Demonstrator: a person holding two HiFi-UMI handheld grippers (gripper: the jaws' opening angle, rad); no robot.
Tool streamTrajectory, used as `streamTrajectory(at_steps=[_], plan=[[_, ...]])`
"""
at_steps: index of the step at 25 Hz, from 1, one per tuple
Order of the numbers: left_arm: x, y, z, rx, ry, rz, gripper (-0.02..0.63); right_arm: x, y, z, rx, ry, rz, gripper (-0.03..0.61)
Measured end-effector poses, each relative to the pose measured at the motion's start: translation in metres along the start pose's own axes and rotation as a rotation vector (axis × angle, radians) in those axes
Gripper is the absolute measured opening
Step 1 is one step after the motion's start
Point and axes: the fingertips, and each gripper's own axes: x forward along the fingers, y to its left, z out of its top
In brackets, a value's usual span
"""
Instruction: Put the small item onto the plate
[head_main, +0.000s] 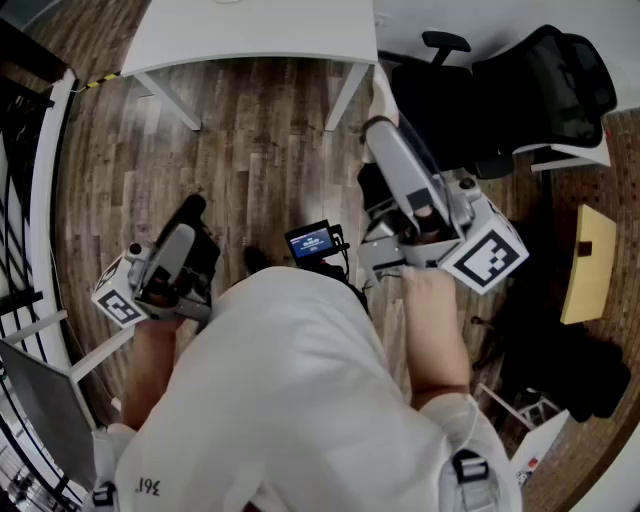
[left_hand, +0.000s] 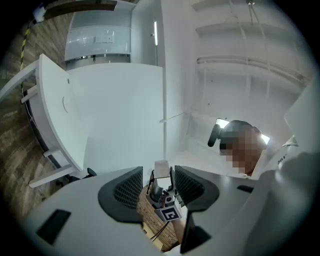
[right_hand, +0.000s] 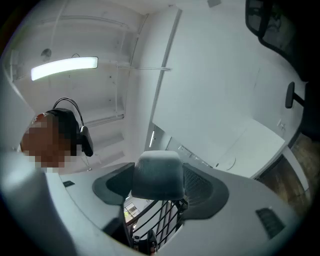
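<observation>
My right gripper looks shut on a small grey block with rounded corners, which fills the gap between its pads. In the left gripper view that same block shows pale, flanked by the right gripper's two dark fingers. In the head view the right gripper is raised in front of the person, pointing toward the white table. My left gripper is held low at the left, and its jaws stand open with nothing between them. I see no plate for certain, only a faint round outline on the table top.
The white table stands ahead on a wooden floor. Black office chairs are at the right, with a yellow board beside them. A black railing runs along the left. A small lit screen hangs at the person's chest.
</observation>
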Motion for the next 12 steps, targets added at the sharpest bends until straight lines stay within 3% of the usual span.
streamTrajectory(at_steps=[12], plan=[[0.0119, 0.0044, 0.0018, 0.0, 0.002, -0.034, 0.199, 0.0085, -0.005, 0.001, -0.024, 0.007, 0.017, 0.308]])
